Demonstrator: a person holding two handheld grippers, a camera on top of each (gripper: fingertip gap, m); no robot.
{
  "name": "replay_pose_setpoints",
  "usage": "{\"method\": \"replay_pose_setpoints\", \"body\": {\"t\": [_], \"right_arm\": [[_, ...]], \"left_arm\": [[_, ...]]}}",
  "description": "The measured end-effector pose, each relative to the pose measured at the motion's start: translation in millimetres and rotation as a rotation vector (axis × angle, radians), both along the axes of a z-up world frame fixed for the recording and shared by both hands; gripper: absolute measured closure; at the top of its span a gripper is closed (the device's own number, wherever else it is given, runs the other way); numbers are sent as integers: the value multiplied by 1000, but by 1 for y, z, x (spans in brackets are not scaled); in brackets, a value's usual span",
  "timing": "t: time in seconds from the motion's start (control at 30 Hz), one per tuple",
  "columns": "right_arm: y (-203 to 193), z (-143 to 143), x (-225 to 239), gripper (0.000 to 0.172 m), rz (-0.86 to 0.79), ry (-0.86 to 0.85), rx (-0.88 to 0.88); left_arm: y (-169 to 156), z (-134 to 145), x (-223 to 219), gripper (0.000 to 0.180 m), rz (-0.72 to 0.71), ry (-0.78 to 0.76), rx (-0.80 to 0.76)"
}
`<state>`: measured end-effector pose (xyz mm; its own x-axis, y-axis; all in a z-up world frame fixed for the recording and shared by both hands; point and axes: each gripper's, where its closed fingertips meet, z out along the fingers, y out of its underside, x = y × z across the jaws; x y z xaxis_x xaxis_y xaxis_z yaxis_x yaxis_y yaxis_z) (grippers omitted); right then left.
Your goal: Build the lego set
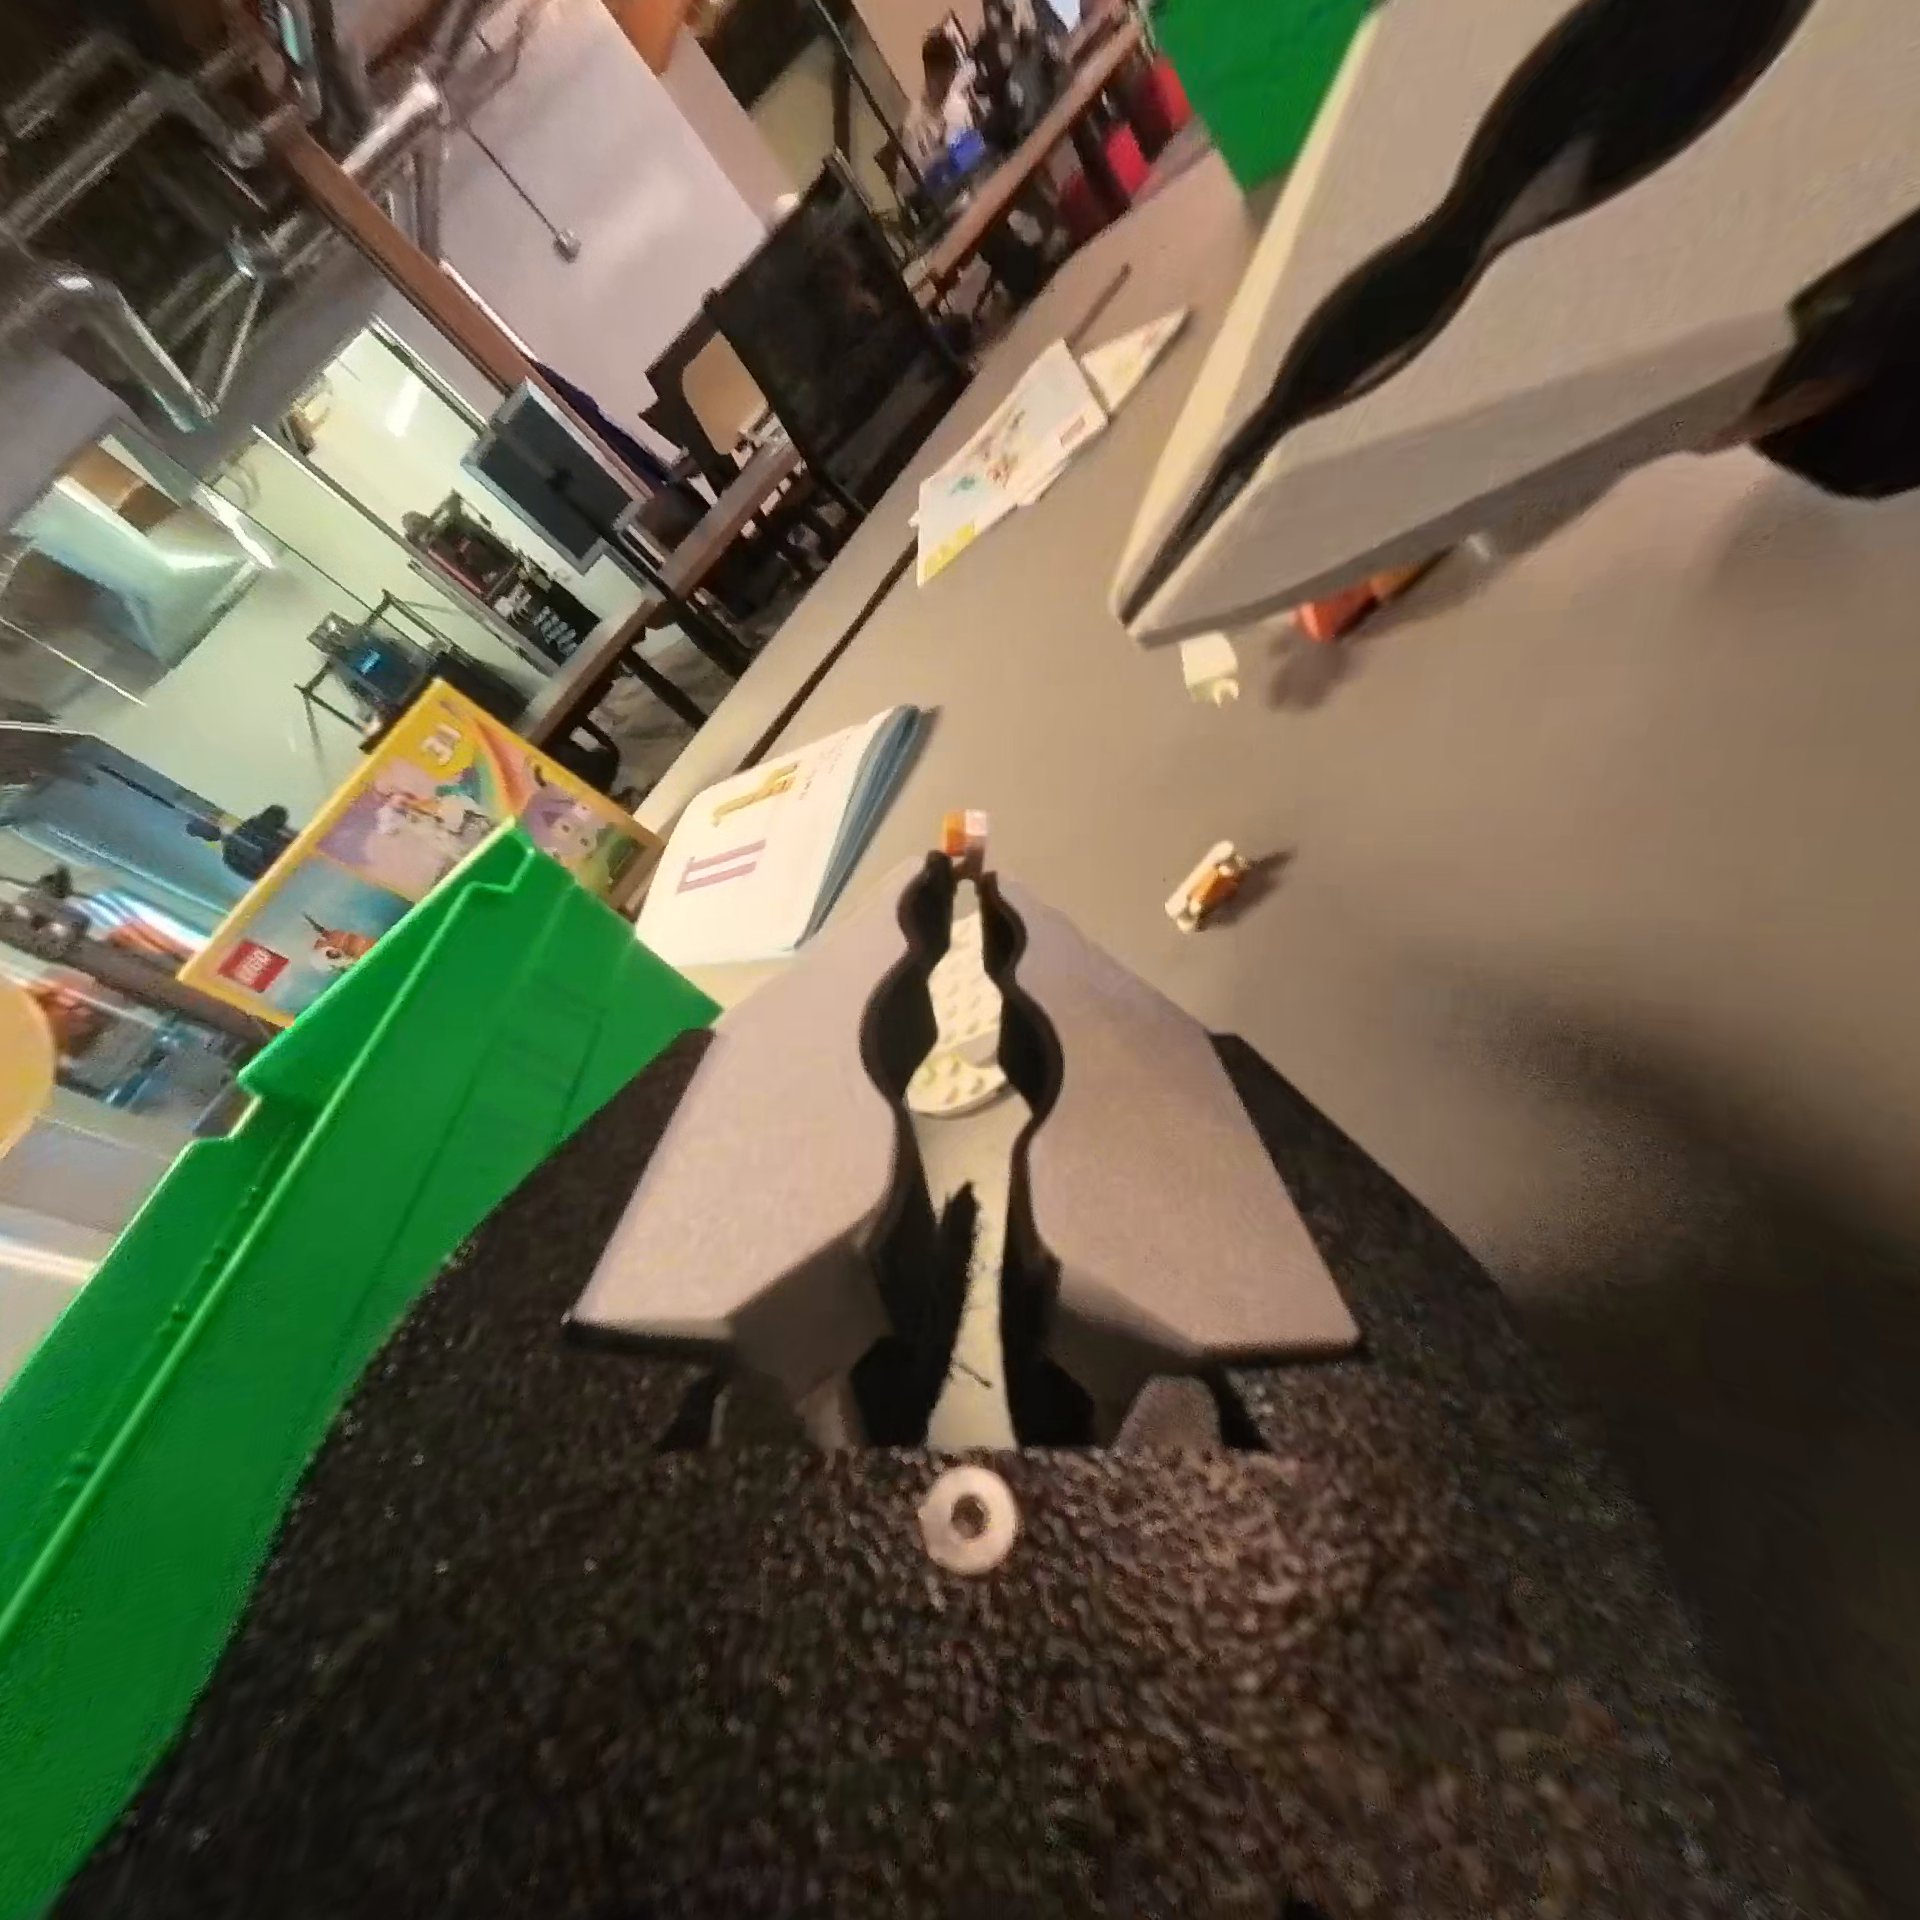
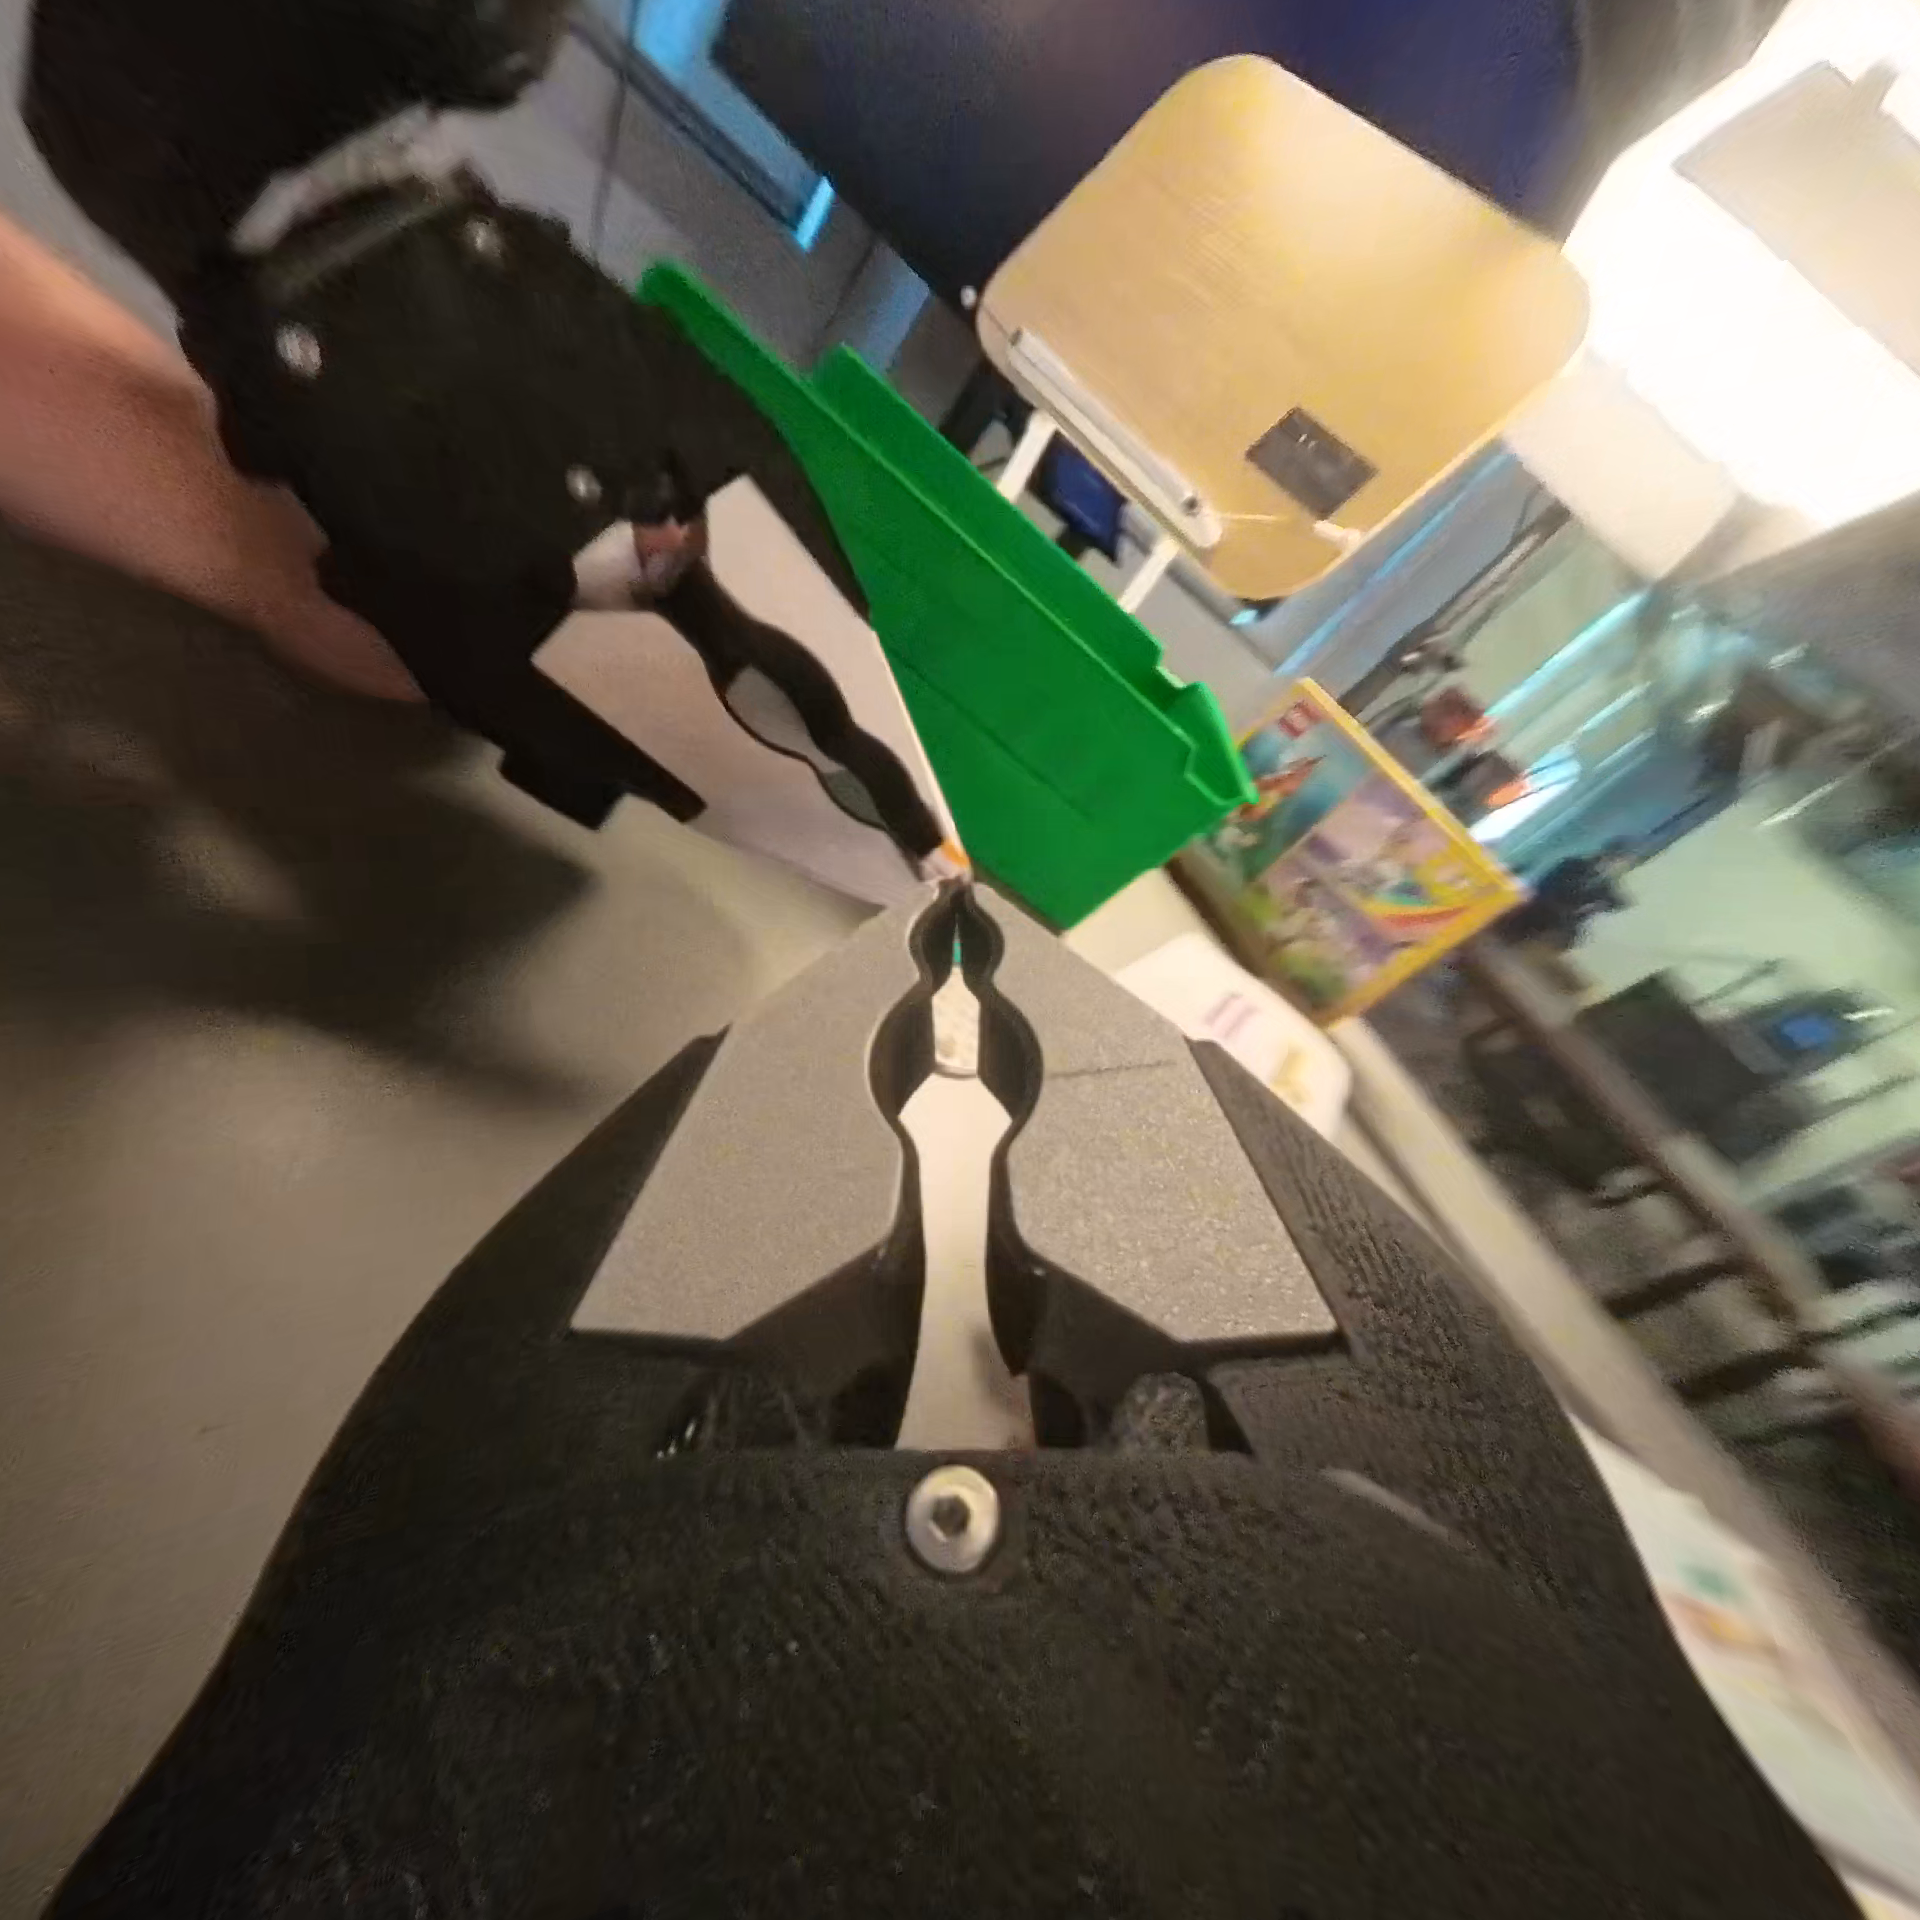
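My left gripper is shut on a small orange and white brick piece and pinches it at its very tips above the grey table. The right wrist view shows that piece at the left gripper's tips too. My right gripper is shut, with its pads together just short of the piece. It also shows in the left wrist view at the upper right, pointing down towards the left gripper. A white studded plate lies on the table under the left fingers.
A green bin stands at the left, with a colourful toy box and an open booklet beyond it. Loose pieces lie on the table: a white and orange one and a white one. Paper sheets lie farther back.
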<state>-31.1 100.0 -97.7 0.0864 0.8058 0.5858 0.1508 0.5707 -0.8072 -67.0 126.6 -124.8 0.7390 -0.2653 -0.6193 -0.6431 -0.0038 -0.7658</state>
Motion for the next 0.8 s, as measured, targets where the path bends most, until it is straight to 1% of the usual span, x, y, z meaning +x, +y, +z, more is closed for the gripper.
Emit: {"method": "replay_pose_setpoints", "body": {"t": [0.07, 0.13, 0.2, 0.27, 0.33, 0.47, 0.53, 0.57, 0.6, 0.63, 0.7, 0.77, 0.8], "right_arm": [[-3, -6, -1, 171, 70, -36, -182], [-1, -4, -3, 161, 79, -40, -283], [-3, -2, -3, 156, 94, -33, -318], [-1, -5, -3, 156, 73, -49, -272], [5, -10, -3, 156, 28, -71, -226], [29, -11, 2, 157, -108, -82, -170], [39, -12, 6, 157, -153, -86, -186], [42, -12, 7, 157, -162, -85, -208], [43, -12, 8, 156, -165, -81, -232], [44, -11, 9, 155, -159, -75, -256], [45, -12, 10, 154, -146, -65, -304], [46, -9, 11, 154, -133, -48, -340], [45, -7, 11, 154, -123, -35, -354]], "left_arm": [[-3, 6, 2, 179, -33, -45, 25], [-6, 15, 5, 178, -68, -71, 73], [-9, 20, 5, 178, -88, -109, 89], [-7, 18, 2, 178, -74, -118, 76], [-4, 7, 0, 178, -52, -80, 11], [-8, -27, 12, 178, -110, -13, -235], [-10, -38, 12, 178, -114, 19, -326], [-12, -40, 15, 176, -128, 7, -362], [-12, -40, 18, 160, -139, -31, -396], [-12, -38, 21, 148, -151, -82, -415], [-14, -36, 26, 137, -183, -171, -448], [-12, -30, 22, 136, -188, -217, -402], [-10, -21, 20, 139, -193, -231, -336]]}}
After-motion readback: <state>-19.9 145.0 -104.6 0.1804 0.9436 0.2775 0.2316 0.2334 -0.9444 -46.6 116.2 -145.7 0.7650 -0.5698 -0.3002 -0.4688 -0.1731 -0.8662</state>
